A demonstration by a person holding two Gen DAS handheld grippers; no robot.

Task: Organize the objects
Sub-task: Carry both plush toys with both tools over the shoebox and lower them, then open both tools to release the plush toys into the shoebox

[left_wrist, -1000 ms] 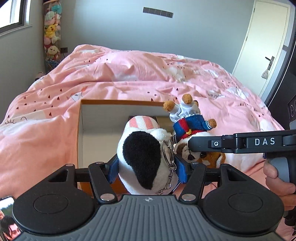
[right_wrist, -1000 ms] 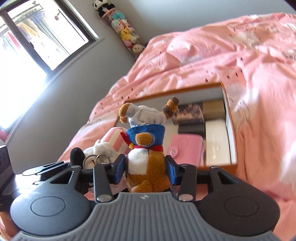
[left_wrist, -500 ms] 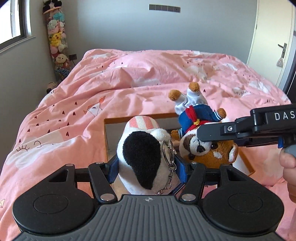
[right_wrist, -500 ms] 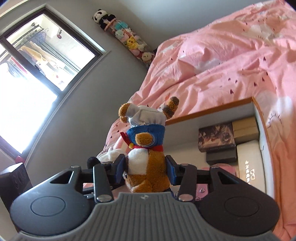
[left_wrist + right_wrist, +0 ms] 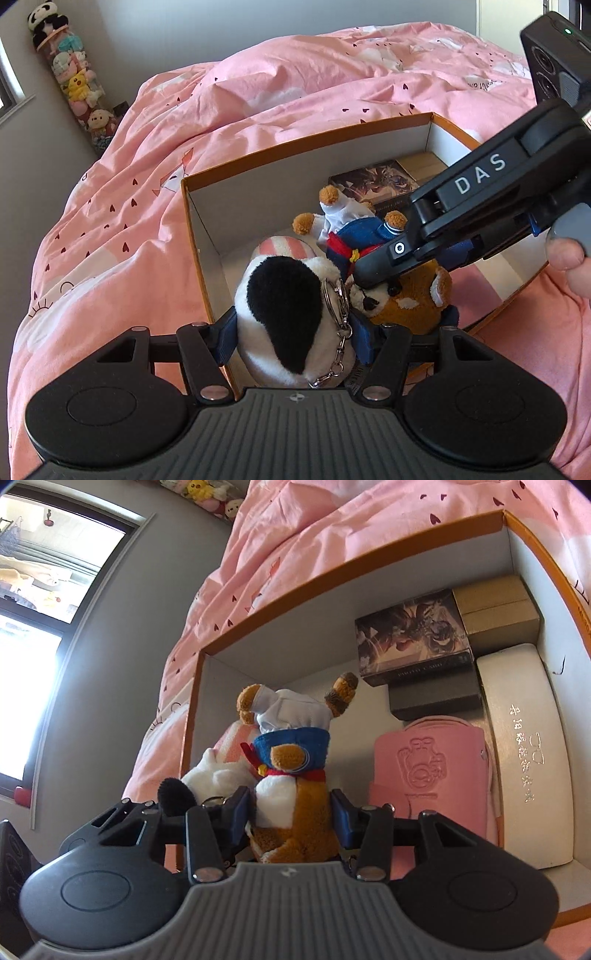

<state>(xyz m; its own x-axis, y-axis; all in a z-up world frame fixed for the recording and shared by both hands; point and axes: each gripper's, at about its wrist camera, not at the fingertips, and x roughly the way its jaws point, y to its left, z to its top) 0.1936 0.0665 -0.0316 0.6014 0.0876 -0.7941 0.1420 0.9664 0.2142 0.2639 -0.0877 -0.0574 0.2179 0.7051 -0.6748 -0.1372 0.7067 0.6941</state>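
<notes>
My left gripper is shut on a black-and-white plush toy with a pink striped part and a metal keyring. It holds the toy over the near left end of an orange-rimmed box. My right gripper is shut on a brown plush fox in a blue sailor top, upside down, also inside the box. The two toys sit side by side and touch. The right gripper's body crosses the left wrist view.
The box lies on a bed with a pink duvet. Its right half holds a picture-printed box, a tan box, a dark box, a pink case and a white glasses case. Hanging plush toys stand by the wall.
Both grippers have tilted down and moved forward, lowering the two toys from above the box into its left end. Both stay shut on their toys.
</notes>
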